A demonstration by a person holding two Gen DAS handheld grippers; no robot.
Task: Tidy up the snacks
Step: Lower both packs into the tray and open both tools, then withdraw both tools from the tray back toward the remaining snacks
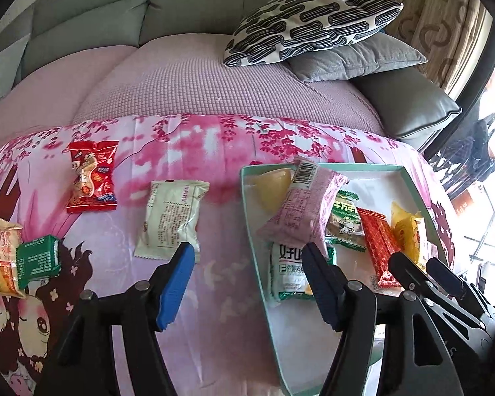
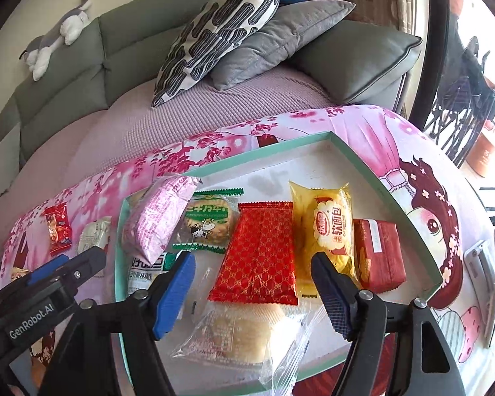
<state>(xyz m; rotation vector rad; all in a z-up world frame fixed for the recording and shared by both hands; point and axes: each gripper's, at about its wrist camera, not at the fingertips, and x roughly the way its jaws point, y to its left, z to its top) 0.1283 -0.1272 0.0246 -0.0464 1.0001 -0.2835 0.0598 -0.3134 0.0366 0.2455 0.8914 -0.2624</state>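
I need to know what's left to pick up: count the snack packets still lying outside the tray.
4: the red packet, the white packet, the green packet and the orange packet at far left. Others may be out of view.

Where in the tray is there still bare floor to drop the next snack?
The tray is bare along its far side, beyond the yellow bread pack and red packet. The middle and near-left are crowded, with the pink packet overlapping others.

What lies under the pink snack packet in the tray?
The pink snack packet overlaps a white-and-green packet and a yellowish item; their covered parts and the tray floor beneath are hidden.
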